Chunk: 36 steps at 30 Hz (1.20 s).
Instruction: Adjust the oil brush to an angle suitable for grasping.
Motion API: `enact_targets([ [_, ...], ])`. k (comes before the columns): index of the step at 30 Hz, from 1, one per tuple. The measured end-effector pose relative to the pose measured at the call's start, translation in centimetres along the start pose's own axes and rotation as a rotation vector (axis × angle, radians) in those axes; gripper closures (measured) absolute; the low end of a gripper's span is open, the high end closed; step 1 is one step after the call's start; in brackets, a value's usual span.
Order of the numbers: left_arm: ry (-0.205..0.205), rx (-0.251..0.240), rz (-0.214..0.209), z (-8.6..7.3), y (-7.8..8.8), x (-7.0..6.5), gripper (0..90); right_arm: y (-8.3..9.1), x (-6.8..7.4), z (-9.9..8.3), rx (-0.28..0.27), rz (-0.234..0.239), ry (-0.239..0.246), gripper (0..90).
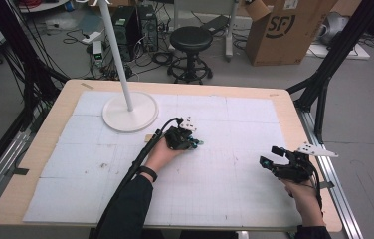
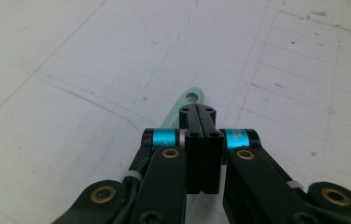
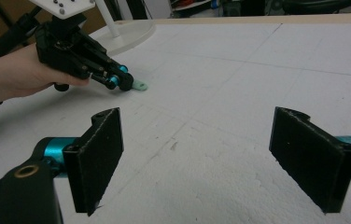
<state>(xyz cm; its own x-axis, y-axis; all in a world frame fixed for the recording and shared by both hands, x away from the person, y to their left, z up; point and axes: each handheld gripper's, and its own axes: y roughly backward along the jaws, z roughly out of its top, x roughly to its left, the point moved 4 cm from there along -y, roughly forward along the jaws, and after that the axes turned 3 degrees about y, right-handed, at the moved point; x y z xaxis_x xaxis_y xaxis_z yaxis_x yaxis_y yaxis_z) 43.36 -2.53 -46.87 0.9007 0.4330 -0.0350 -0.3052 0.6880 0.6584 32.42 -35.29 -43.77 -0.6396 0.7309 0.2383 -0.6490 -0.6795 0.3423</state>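
left gripper [image 1: 193, 143], mid-table: jaws clamped on pale green tag [image 2: 187, 102]. right gripper [image 1: 269, 158], near right: jaws apart, nothing between. white lamp base [image 1: 130, 112], far left.

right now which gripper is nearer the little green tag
Left. The left gripper has its fingers shut on the green tag; the right gripper sits open, well off toward the table's right edge.

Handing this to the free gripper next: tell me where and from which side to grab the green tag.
Grip the rounded eyelet end of the green tag, likely from the right gripper side, low and level. It lies flat on the mat, and the left gripper is shut on its other end.
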Motion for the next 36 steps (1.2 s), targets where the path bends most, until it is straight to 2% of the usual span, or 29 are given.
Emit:
enact_targets([
  [4,-0.006,-0.001,0.005,0.0,0.2,0.0,90.0,0.1,0.0,0.0,0.001,0.000,0.001,17.1],
  [7,0.020,-0.038,-0.008,0.4,1.2,0.0,89.6,0.1,0.0,0.0,-0.002,-0.001,-0.001,17.1],
  [9,0.028,-0.071,-0.002,0.7,2.2,0.0,80.3,0.1,0.0,0.0,-0.003,-0.002,-0.002,17.1],
  [10,0.032,-0.085,-0.008,0.8,2.9,-0.1,80.3,0.1,0.0,0.0,-0.003,-0.002,-0.002,17.1],
  [11,0.029,-0.098,-0.015,0.9,3.5,-0.1,68.1,0.1,-0.1,0.0,-0.001,-0.004,-0.002,17.1],
  [14,0.068,-0.150,-0.007,0.7,5.4,0.2,56.7,0.0,-0.1,-0.1,0.004,-0.004,-0.004,17.1],
  [15,0.090,-0.165,-0.005,0.4,6.3,0.4,56.7,0.0,-0.1,-0.1,0.004,-0.004,-0.004,17.1],
  [17,0.135,-0.189,0.004,-0.3,7.6,0.8,49.4,0.0,-0.2,0.0,-0.003,-0.009,-0.004,17.3],
  [18,0.150,-0.195,0.013,-0.7,8.3,1.0,42.6,0.0,-0.3,0.1,-0.013,-0.011,-0.018,17.3],
  [19,0.159,-0.203,0.024,-1.1,9.0,1.3,42.6,0.0,-0.3,0.1,-0.013,-0.011,-0.018,17.3],
  [20,0.170,-0.212,0.035,-1.6,9.7,1.5,38.5,0.1,-0.4,0.1,-0.016,-0.011,-0.016,17.3],
  [22,0.184,-0.235,0.035,-2.4,11.0,1.9,34.2,0.2,-0.4,0.1,-0.011,-0.013,-0.022,17.3],
  [23,0.191,-0.253,0.029,-2.8,11.6,2.0,28.5,0.3,-0.4,0.0,-0.008,-0.014,-0.028,17.3],
  [24,0.199,-0.267,0.028,-3.2,12.2,2.2,28.5,0.3,-0.4,0.0,-0.008,-0.014,-0.028,17.3],
  [26,0.195,-0.305,0.030,-3.9,13.5,2.4,24.9,0.4,-0.5,0.0,-0.013,-0.019,-0.025,17.3],
  [30,0.212,-0.338,0.037,-5.3,15.4,2.8,21.4,0.5,-0.4,0.0,-0.009,-0.019,-0.026,17.3],
  [32,0.210,-0.335,0.048,-5.9,16.2,2.9,21.1,0.5,-0.5,-0.1,-0.008,-0.021,-0.025,17.3],
  [36,0.196,-0.378,0.090,-6.9,17.8,2.9,20.6,0.5,-0.6,-0.2,-0.003,-0.025,-0.032,17.3],
])
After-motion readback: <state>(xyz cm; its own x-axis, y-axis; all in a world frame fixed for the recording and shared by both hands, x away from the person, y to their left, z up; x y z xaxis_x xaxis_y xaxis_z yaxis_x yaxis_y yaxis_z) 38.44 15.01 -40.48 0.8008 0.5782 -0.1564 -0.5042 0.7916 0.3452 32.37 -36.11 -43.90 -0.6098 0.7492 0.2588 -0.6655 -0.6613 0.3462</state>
